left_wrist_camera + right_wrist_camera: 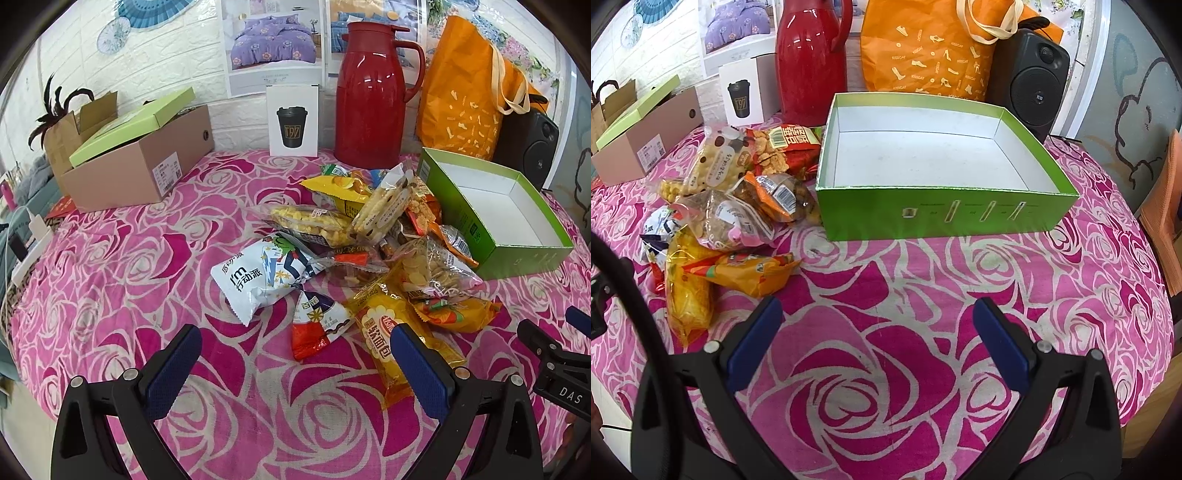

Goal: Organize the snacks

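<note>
Left tongs (295, 349): two black plastic arms, each ending in a finger faced with a blue ribbed pad (173, 373). A silver screw (129, 375) sits on each arm just behind the pad, with a second screw farther out on the arm. Each arm has a cut-out slot beside the outer screw.

Right tongs (877, 321): same build, black arms with blue pads (1001, 341) and silver screws (1044, 346). Seen from the left wrist view, its black body carries white lettering "DAS" (570, 394). A black cable (635, 295) curves left of the right tongs.
</note>
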Demonstrator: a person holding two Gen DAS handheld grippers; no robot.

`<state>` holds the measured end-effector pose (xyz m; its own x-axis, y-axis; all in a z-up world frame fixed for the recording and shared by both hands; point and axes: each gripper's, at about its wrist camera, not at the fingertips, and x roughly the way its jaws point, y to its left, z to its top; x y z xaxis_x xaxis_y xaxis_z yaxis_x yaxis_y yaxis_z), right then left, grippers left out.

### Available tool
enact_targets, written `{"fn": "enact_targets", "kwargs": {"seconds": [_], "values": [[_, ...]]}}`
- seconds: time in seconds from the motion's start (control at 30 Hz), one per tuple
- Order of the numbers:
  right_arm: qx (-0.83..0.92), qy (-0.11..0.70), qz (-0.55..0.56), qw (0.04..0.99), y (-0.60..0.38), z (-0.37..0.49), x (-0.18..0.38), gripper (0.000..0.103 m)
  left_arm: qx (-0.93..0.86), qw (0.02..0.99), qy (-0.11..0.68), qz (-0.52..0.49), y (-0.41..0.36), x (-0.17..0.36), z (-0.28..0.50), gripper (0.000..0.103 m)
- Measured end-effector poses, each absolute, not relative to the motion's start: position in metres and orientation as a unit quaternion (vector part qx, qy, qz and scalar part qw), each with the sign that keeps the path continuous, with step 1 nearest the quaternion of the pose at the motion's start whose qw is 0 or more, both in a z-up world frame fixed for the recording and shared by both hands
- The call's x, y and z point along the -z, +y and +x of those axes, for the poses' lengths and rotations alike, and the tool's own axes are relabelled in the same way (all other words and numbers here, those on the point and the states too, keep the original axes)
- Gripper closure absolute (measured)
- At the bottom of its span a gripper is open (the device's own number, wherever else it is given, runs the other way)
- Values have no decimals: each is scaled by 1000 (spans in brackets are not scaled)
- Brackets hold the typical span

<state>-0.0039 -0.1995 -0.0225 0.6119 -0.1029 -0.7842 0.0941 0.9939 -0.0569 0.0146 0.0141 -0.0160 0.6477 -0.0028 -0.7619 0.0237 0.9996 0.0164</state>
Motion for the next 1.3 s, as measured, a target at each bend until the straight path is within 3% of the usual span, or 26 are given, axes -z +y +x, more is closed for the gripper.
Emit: {"fn": "enact_targets", "kwargs": {"seconds": [1.3], "values": [[28,449,-11,893,-190,14,33,0,36,903,429,-2,18,22,30,0]]}}
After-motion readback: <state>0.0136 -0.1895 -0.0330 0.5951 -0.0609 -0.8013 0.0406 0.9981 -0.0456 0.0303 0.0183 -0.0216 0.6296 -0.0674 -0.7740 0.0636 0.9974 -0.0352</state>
